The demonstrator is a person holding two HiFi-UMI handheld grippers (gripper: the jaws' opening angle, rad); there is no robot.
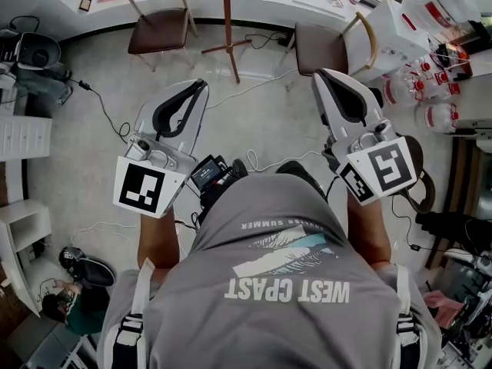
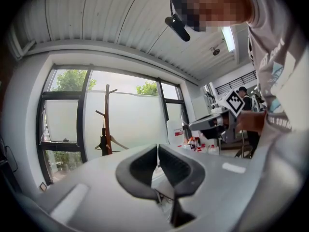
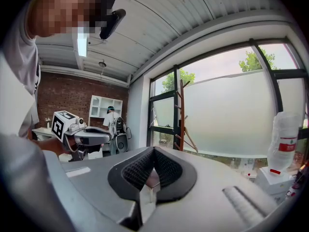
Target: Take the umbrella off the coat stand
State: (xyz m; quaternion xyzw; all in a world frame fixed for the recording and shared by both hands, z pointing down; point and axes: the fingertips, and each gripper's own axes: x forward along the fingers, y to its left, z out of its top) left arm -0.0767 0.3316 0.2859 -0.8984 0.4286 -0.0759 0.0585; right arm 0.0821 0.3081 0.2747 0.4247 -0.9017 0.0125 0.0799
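a: grey shirt fills the bottom of the head view, and beyond it both tools are held out about level. what are the jaws doing?
b: left gripper is clenched tip to tip on nothing. right gripper is the same, pads together and empty.
a: and the umbrella?
b: on the coat stand, straight ahead across the floor, between 2 chairs. in the left gripper view a slim dark shape hangs against the stand, and i take that for the umbrella. its long axis runs upright, along the stand.
a: which hand is nearer?
b: the stand sits between the 2 tools but closer to the left one's line. both are well apart from it, so i judge the jaws must open and come in from the side, across that upright axis.
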